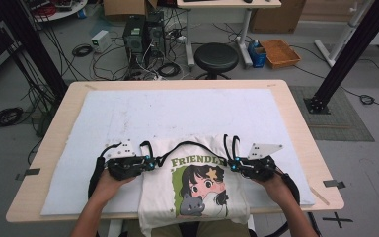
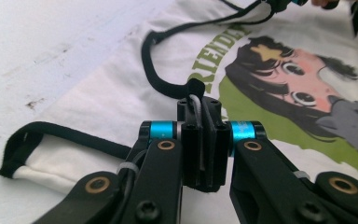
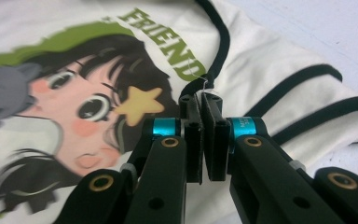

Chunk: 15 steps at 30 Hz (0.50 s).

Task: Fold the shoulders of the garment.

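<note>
At the table's near edge a white T-shirt (image 1: 197, 182) lies print-up on the white mat (image 1: 128, 118). Left gripper (image 1: 150, 162) and right gripper (image 1: 233, 164) each pinch the black collar (image 2: 168, 91), jaws closed on fabric, seemingly to lift both shoulders evenly.

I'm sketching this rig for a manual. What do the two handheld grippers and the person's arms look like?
Both the left gripper and the right gripper are black, with flat black jaws, bright blue collars and brass-coloured pivot rings on the linkage arms. Each carries a grey three-cornered plate with holes on top and trails a black cable. The forearms are bare; no sleeves show.
</note>
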Each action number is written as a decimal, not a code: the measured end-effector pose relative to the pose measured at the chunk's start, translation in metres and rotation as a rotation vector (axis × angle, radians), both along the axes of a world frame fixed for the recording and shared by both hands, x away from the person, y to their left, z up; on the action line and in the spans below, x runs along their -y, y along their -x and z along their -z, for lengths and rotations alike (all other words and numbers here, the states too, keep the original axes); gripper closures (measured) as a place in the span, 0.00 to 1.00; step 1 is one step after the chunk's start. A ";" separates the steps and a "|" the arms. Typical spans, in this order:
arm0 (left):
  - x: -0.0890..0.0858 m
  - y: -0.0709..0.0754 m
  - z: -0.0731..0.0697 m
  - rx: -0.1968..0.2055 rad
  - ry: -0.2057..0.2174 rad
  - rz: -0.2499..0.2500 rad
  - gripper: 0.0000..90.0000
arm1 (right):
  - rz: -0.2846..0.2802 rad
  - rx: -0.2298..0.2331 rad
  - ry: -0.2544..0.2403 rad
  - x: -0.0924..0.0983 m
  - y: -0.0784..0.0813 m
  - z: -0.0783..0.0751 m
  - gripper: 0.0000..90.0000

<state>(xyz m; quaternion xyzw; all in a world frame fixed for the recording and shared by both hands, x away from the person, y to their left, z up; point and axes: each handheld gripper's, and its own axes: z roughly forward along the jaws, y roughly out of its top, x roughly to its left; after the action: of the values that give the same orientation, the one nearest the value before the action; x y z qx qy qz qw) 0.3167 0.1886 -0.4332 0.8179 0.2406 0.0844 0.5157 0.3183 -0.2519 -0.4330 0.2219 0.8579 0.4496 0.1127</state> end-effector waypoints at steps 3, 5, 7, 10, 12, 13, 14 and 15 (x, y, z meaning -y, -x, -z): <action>-0.004 0.004 -0.004 -0.012 0.036 0.080 0.96 | -0.013 -0.015 -0.023 0.002 0.006 -0.002 0.98; -0.005 0.006 -0.003 -0.018 0.032 0.112 0.96 | -0.040 -0.038 -0.020 0.001 0.015 -0.003 0.98; -0.005 0.007 -0.003 -0.028 0.030 0.127 0.96 | -0.045 -0.037 -0.016 0.001 0.017 -0.004 0.98; -0.009 0.009 -0.004 -0.042 0.030 0.150 0.96 | -0.044 -0.065 -0.001 0.005 0.023 -0.006 0.98; -0.014 0.009 -0.005 -0.055 0.048 0.161 0.96 | -0.044 -0.086 0.014 0.010 0.025 -0.006 0.98; -0.017 0.009 -0.005 -0.065 0.071 0.174 0.94 | -0.053 -0.096 0.005 0.012 0.025 -0.006 0.97; -0.019 0.009 -0.006 -0.079 0.106 0.176 0.68 | -0.068 -0.129 -0.034 0.018 0.025 -0.007 0.78; -0.021 0.008 -0.008 -0.087 0.134 0.151 0.60 | -0.054 -0.119 -0.068 0.020 0.024 -0.008 0.75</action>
<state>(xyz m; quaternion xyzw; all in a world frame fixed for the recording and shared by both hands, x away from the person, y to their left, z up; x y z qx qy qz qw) 0.3087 0.2100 -0.4255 0.8003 0.2057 -0.0064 0.5631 0.2941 -0.2720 -0.4246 0.2289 0.8530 0.4672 0.0418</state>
